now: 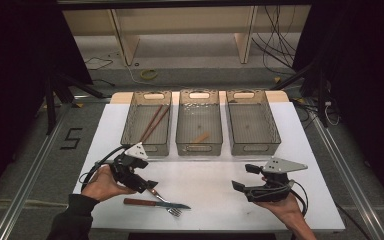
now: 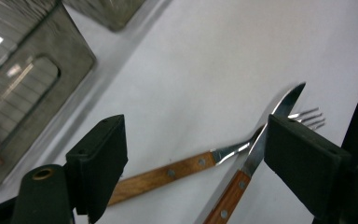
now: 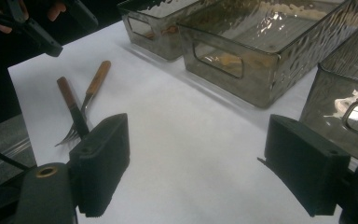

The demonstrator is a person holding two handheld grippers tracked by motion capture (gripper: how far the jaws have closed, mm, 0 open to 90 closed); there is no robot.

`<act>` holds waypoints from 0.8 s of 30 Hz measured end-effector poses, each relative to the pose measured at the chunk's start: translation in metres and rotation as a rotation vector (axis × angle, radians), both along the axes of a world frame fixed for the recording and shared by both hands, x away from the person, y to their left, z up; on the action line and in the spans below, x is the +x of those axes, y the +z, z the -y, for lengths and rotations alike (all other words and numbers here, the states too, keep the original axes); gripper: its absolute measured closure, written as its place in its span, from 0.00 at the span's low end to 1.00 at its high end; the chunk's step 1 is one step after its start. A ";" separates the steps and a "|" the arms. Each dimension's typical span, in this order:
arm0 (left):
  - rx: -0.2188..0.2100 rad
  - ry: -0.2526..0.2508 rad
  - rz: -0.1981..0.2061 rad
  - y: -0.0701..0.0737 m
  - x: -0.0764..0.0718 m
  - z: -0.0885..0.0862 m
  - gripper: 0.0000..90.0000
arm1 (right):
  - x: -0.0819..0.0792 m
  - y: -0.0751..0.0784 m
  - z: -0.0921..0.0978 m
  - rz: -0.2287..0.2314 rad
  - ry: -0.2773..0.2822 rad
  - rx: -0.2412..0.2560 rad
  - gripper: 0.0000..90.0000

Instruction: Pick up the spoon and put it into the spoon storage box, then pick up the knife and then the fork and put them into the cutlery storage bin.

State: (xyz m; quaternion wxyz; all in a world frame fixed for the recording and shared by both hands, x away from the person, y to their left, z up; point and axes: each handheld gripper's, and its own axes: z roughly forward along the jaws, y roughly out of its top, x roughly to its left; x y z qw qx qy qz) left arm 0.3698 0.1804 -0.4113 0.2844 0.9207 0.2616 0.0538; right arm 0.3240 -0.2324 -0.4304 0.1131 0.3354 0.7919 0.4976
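Note:
A wooden-handled fork (image 1: 156, 194) and a wooden-handled knife (image 1: 141, 202) lie crossed on the white table (image 1: 205, 175) near its front left. My left gripper (image 1: 142, 181) hovers open just above and left of them. In the left gripper view the fork (image 2: 168, 173) and knife (image 2: 257, 147) lie between its wide-apart jaws, which touch neither. My right gripper (image 1: 245, 177) stands open at the front right with nothing between its fingers. The right gripper view shows the knife (image 3: 68, 95) and fork (image 3: 97, 78) far to its left.
Three clear bins stand in a row at the back. The left bin (image 1: 130, 125) holds chopsticks (image 1: 152, 122), the middle bin (image 1: 198, 147) holds a small wooden piece (image 1: 201, 137), and the right bin (image 1: 254, 147) looks empty. Cables lie on the floor behind.

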 end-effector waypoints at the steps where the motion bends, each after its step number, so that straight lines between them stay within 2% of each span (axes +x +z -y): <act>1: 0.008 -0.002 -0.007 -0.002 -0.001 0.000 0.23 | 0.000 0.000 0.000 0.000 0.000 0.000 0.25; 15: 0.075 -0.017 -0.032 -0.017 -0.010 -0.004 0.23 | -0.001 0.000 0.001 0.001 -0.002 -0.003 0.25; 24: 0.138 -0.034 -0.057 -0.026 -0.012 -0.006 0.24 | -0.001 0.000 0.000 0.004 0.000 -0.006 0.25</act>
